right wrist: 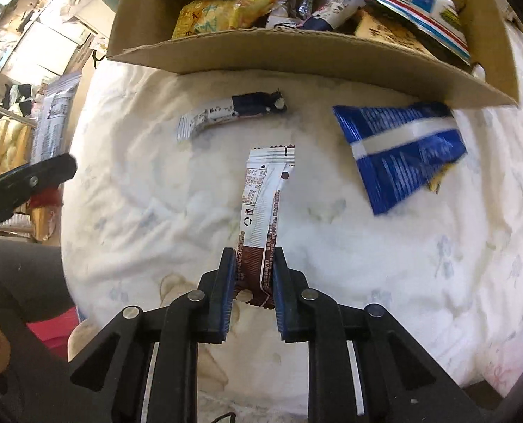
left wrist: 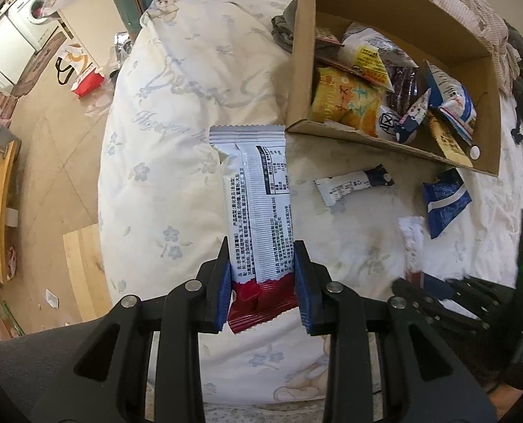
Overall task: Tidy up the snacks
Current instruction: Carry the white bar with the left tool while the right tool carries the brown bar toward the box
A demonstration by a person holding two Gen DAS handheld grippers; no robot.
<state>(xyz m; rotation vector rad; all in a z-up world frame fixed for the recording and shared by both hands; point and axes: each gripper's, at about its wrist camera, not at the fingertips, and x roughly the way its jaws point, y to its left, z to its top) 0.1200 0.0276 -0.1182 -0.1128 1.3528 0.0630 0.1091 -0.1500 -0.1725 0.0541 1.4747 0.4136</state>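
Note:
My left gripper is shut on a white and red snack packet, held above the bed, its far end near the cardboard box. My right gripper is shut on a white and brown snack bar, held above the quilt in front of the box. The box holds several snacks, among them a yellow packet. A white and navy bar and a blue packet lie on the quilt by the box's near wall; both show in the left wrist view, the bar and the packet.
The white floral quilt covers the bed. The left gripper's arm shows at the left of the right wrist view. The right gripper's body shows in the left view. Floor with a red-white bag lies left of the bed.

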